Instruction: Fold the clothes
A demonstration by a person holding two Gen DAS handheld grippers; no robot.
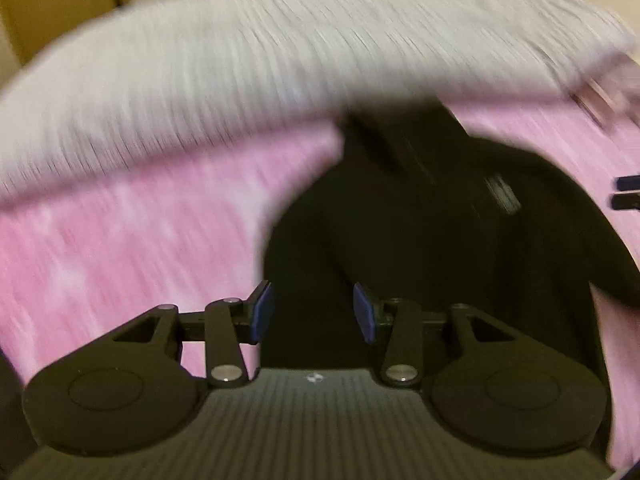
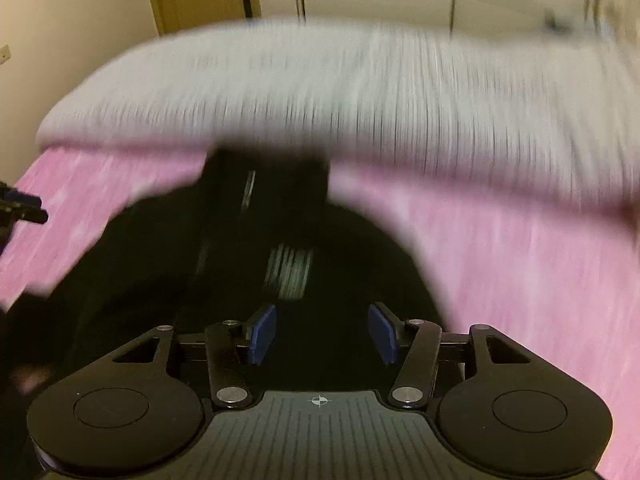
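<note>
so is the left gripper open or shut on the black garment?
Open. The left gripper shows a clear gap between its blue pads, empty, with the black garment lying beyond it on the pink sheet.

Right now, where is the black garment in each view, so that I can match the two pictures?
Left wrist: the black garment fills centre to right, ahead of the open jaws.
Right wrist: the black garment fills centre to left, ahead of the open jaws.
Shared landmark: the grey pillow across the top, above the pink sheet.

Motion-smeared black garment (its pale label perhaps printed, unreadable), bedding likewise.
</note>
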